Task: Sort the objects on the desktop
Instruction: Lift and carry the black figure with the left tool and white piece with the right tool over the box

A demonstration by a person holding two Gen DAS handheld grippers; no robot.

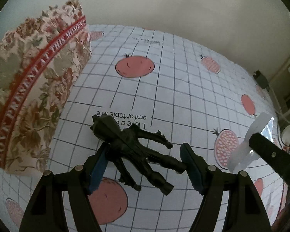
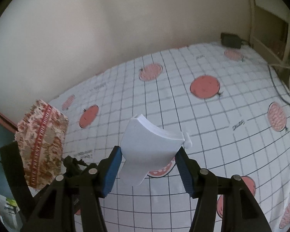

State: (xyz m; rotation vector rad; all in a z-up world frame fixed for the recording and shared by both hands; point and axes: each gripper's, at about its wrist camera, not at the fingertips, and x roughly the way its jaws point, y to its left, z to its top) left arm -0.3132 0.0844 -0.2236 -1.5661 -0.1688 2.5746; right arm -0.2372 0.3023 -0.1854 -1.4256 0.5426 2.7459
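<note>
Left wrist view: left gripper [image 1: 145, 166] clamped on a black action figure [image 1: 133, 150], blue pads [image 1: 97, 172] pressing its arm on one side and a leg on the other; figure lies slanted between the fingers, head toward the floral box [image 1: 34, 89], above the checked tablecloth [image 1: 183, 96] with red fruit prints. Floral box stands at the left, just beside the figure. At the right edge the other gripper's finger shows with a white plastic piece [image 1: 247, 145]. Right wrist view: right gripper [image 2: 147, 169] gripping the white plastic piece [image 2: 147, 150], a curved flat part with a small peg at one corner, pads on both its edges, held off the cloth. Floral box [image 2: 42, 147] at the left, black figure [image 2: 72, 164] partly visible just beside it. Black adapter [image 2: 231, 39] at the cloth's far corner, cable trailing along the right.
</note>
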